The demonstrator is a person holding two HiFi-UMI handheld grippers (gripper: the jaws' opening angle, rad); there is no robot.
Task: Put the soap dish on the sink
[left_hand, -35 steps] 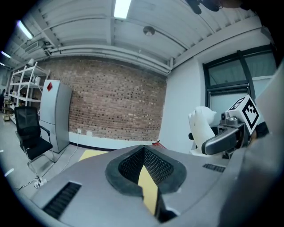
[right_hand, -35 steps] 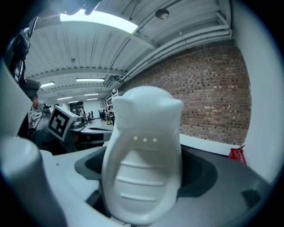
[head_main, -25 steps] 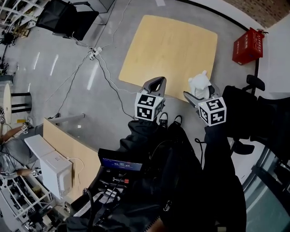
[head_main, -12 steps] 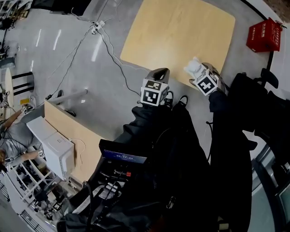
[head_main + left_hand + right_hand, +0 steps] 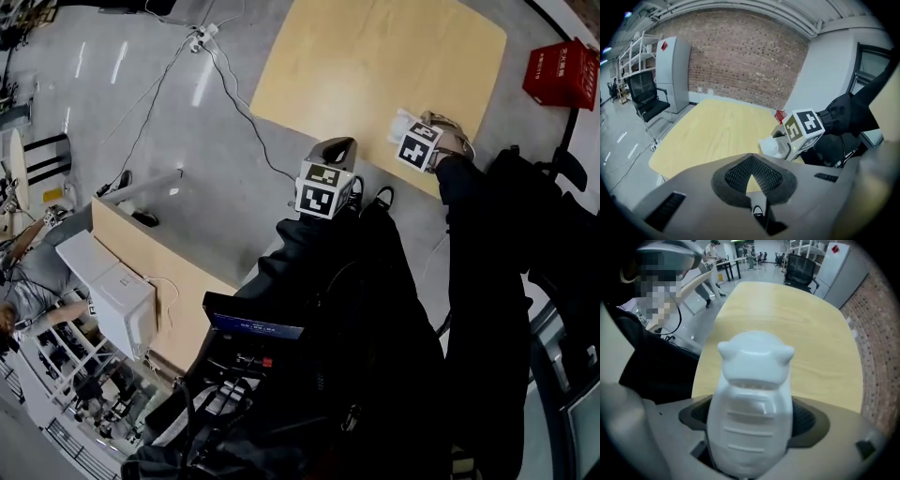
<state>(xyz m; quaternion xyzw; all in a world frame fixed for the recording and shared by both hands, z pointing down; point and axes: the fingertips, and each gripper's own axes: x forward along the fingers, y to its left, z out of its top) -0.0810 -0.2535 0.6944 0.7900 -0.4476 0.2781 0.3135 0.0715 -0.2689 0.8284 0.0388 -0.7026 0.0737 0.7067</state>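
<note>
While right claw (image 5: pixel 405 131) grips soap dish (image 5: pixel 752 394), above table (image 5: pixel 356 75) edge — wide surface beyond.

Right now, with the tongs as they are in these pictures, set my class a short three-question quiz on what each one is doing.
1. True or false: the left tongs are shut with nothing between them.
2. What do the right tongs grip? A) a sponge B) a white soap dish C) a mug
3. Fill the gap: in the head view, the right tongs are over the near edge of a wooden ____.
Key: 1 true; 2 B; 3 table.
</note>
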